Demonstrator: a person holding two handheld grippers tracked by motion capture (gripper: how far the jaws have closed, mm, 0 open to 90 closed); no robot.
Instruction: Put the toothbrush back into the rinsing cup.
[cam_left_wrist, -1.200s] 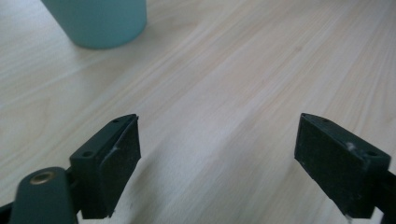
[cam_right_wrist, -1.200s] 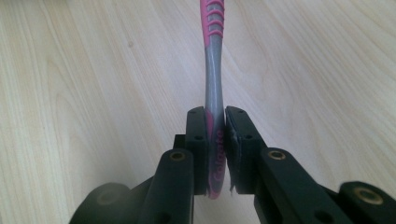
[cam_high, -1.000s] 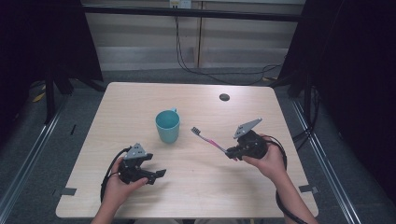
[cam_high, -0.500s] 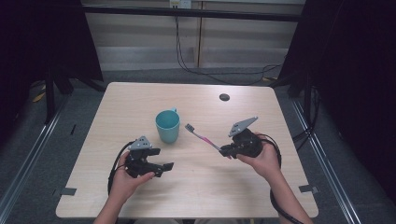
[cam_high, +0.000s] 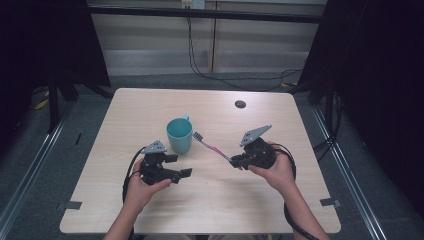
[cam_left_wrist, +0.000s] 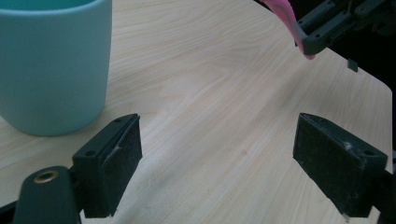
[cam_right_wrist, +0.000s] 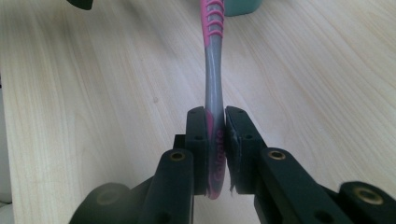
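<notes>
While the left gripper (cam_high: 176, 166) hangs low over the table (cam_high: 150, 105) w/ jaws wide and nothing between them, the right gripper (cam_high: 234, 161) clamps a pink toothbrush (cam_high: 212, 147) by its handle end, bristles up just beside the teal cup (cam_high: 179, 135), which stands upright mid-table

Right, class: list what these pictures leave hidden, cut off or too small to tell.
- Teal cup: its inside bottom, hidden by its own wall in the high view; its rim is cut off by the top edge in the left gripper view.
- Toothbrush: bristle head cut off by the top edge in the right gripper view.
- Dark round spot on the table: too small to identify.
</notes>
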